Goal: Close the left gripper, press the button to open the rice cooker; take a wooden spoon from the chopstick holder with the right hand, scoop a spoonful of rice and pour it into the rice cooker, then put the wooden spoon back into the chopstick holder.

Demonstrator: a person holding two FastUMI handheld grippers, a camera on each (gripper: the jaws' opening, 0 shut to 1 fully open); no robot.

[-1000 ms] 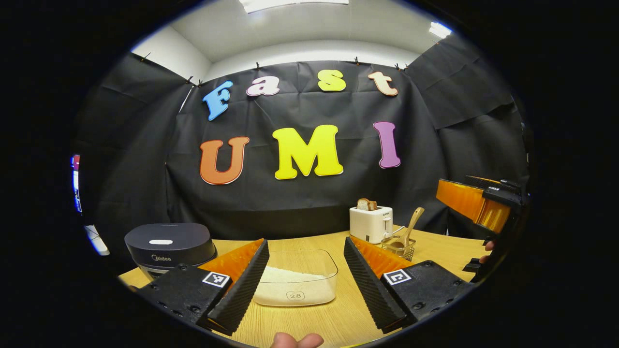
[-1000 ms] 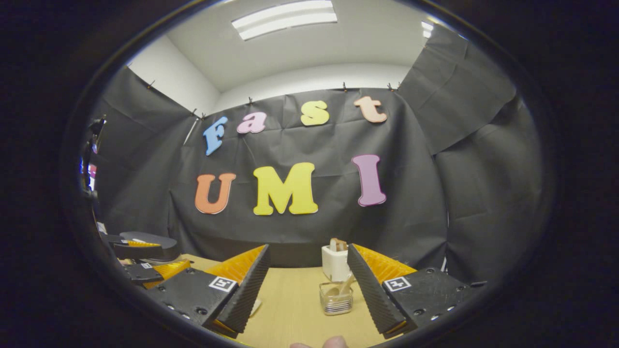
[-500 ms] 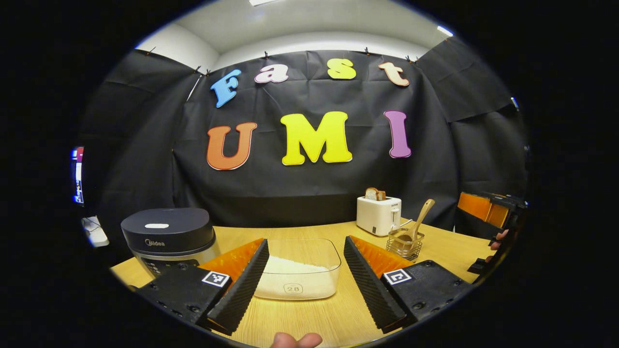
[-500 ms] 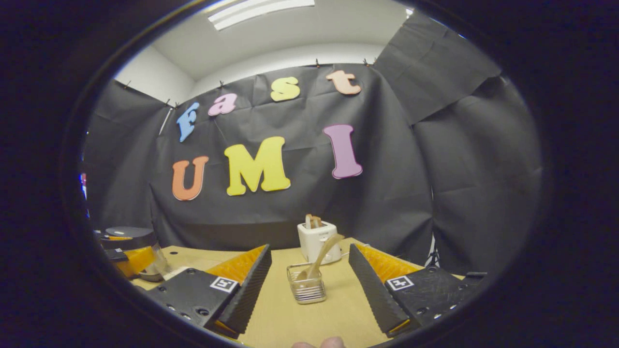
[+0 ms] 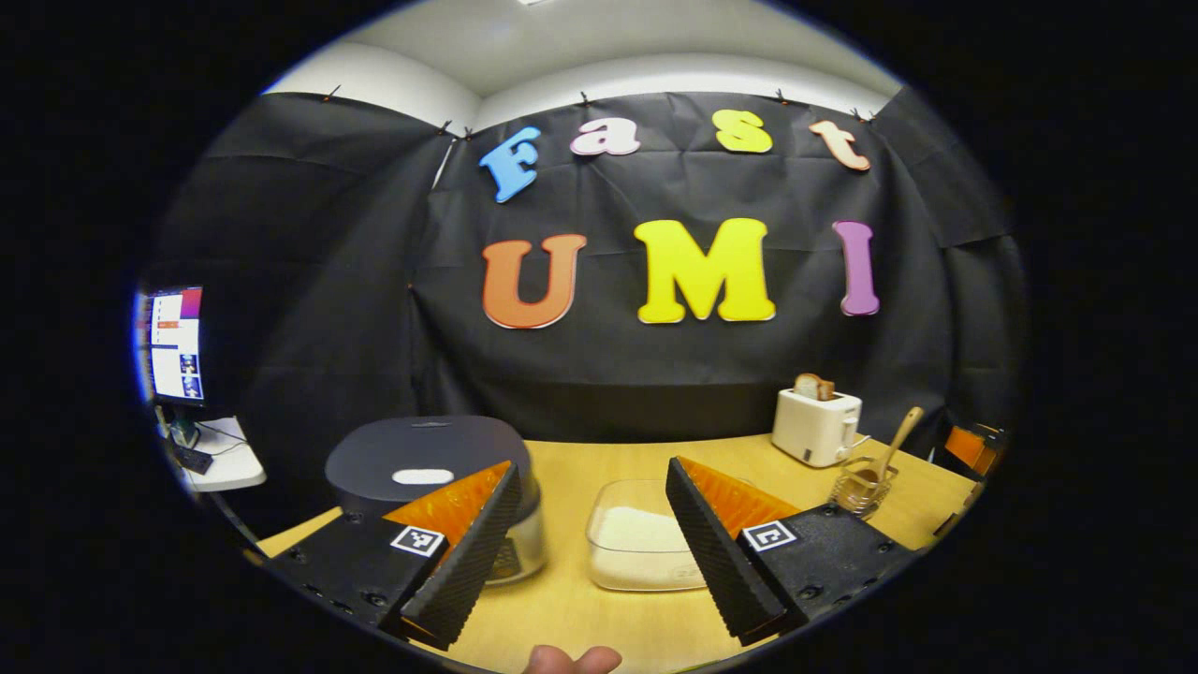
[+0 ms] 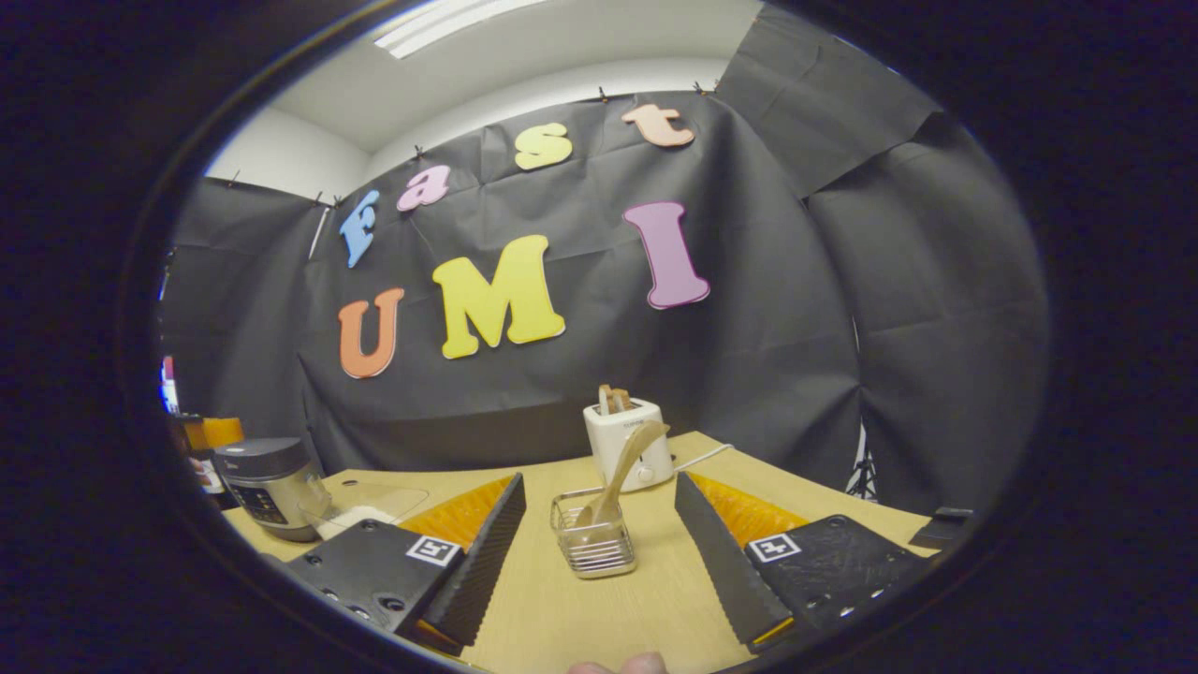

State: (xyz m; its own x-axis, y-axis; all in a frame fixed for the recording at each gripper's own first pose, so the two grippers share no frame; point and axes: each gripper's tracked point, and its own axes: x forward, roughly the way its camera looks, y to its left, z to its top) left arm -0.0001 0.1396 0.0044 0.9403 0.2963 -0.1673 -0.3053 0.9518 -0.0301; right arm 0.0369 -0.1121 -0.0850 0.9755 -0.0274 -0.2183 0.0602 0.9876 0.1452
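Both jaws gape wide, left gripper (image 5: 591, 552) empty near the lidded rice cooker (image 5: 426, 468), right gripper (image 6: 599, 552) facing the wooden spoon (image 6: 620, 473) upright in the chopstick holder (image 6: 593, 547), rice (image 5: 639, 529) unscooped — every step remains, I'd say.

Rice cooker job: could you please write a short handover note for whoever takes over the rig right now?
Left gripper: open, empty, facing the closed dark-lidded rice cooker.
Right gripper: open, empty, facing the wire chopstick holder with the wooden spoon standing in it.
Clear square container of white rice sits beside the cooker.
Done: nothing yet.
Left: shut left gripper, press lid button, take spoon, scoop, pour, return spoon.
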